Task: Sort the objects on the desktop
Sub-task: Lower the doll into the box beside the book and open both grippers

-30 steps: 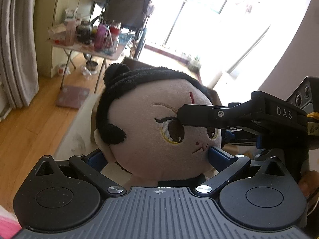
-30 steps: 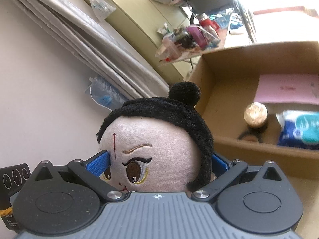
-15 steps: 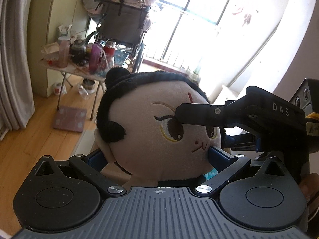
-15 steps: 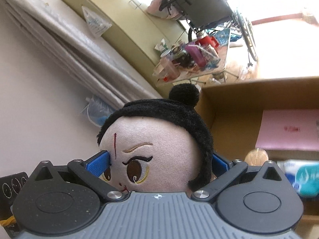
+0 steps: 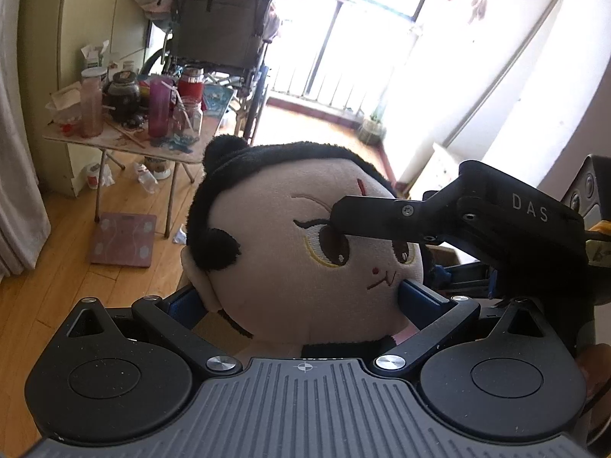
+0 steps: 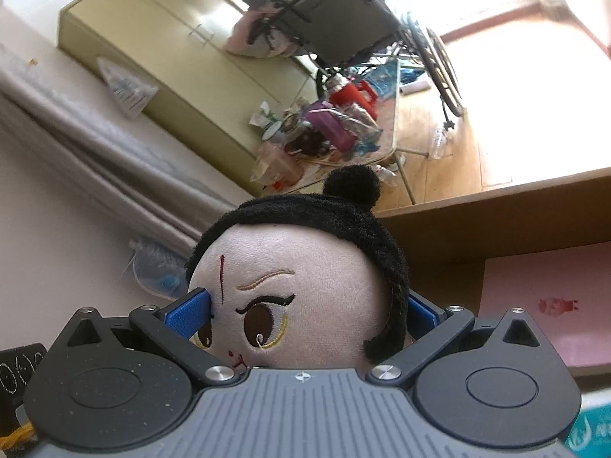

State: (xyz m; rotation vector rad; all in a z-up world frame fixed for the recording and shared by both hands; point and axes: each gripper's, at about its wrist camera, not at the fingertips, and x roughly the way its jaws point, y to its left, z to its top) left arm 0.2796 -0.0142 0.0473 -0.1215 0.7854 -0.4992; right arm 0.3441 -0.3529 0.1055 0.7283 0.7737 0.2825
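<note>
Soft, round-headed black-haired plush doll (image 5: 290, 267) is clamped by left gripper (image 5: 301, 297) and right gripper (image 6: 305, 313); its body is hidden.

Black ribbed gripper (image 5: 301, 297), blue pads (image 6: 187, 313), "DAS" lettering

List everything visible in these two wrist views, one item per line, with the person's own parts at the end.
plush doll: 1, pale face, black hair, clamped by the head between both grippers
cardboard box: 1, brown, right of the doll in the right wrist view
pink sheet: 1, inside the box
teal packet: 1, bottom right corner, partly cut off
folding table: 1, cluttered with jars and bottles, behind the doll
wheelchair: 1, dark, by the window
bathroom scale: 1, pinkish, on the wooden floor
cabinet: 1, pale green, against the wall
left hand-held gripper: 1, black with blue pads, shut on the doll
right hand-held gripper: 1, same build, shut on the doll
</note>
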